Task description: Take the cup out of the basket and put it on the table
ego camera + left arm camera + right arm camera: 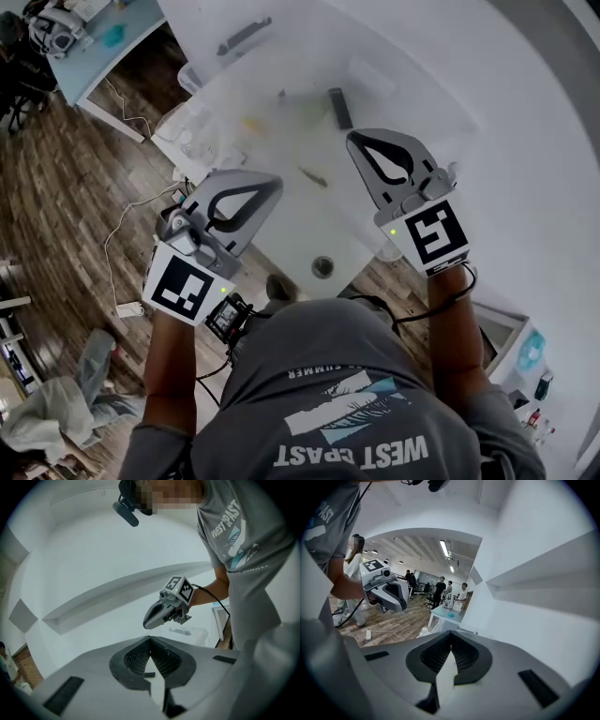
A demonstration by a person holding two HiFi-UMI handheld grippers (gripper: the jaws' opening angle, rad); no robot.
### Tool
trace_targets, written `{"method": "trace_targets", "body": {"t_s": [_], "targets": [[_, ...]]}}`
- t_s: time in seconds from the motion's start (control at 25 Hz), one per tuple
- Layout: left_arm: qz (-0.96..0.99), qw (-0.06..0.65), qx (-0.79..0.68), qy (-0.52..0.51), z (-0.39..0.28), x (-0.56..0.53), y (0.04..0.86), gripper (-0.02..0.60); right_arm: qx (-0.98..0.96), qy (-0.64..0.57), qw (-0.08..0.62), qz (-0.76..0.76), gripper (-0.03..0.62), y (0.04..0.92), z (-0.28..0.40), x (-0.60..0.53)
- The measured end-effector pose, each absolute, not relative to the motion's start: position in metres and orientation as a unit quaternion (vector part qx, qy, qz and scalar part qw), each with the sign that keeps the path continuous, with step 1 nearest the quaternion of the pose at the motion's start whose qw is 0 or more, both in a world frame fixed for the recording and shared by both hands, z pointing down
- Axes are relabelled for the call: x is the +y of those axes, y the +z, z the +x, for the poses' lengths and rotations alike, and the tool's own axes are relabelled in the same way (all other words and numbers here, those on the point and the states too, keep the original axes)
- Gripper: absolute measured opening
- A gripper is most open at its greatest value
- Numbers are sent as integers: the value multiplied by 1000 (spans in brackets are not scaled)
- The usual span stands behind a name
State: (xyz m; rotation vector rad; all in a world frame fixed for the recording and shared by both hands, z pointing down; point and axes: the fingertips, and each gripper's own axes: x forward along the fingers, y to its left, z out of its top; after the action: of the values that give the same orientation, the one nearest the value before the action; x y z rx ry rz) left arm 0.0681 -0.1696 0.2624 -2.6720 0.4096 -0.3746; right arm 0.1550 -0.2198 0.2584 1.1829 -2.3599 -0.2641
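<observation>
Grey jaws of left gripper (274, 184) and right gripper (354, 141) are closed together, empty, over the white table (291, 225).

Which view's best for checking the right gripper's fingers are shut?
Right gripper view: it looks straight along the right gripper, whose ribbed fingers meet at the tips with nothing between. Head view shows only its outer shell from above; left gripper view shows it small, side-on, in the air.
</observation>
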Motion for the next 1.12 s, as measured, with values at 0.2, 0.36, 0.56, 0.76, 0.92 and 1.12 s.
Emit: {"method": "trace_targets", "body": {"t_s": [0.2, 0.36, 0.56, 0.76, 0.92, 1.12], "targets": [[-954, 192, 172, -151, 87, -185, 266, 8, -874, -84, 246, 411, 12, 274, 174, -256], [-951, 178, 193, -162, 94, -194, 272, 8, -882, -72, 255, 391, 12, 294, 182, -287], [-949, 166, 210, -166, 100, -200, 277, 8, -883, -55, 277, 375, 12, 322, 192, -325], [-946, 152, 230, -171, 99, -203, 284, 8, -881, -31, 314, 353, 26, 366, 194, -360], [-944, 140, 242, -175, 94, -206, 292, 8, -876, -7, 349, 333, 43, 407, 193, -384], [-942, 124, 256, -180, 87, -210, 302, 8, -868, 16, 388, 310, 67, 455, 190, -410]]}}
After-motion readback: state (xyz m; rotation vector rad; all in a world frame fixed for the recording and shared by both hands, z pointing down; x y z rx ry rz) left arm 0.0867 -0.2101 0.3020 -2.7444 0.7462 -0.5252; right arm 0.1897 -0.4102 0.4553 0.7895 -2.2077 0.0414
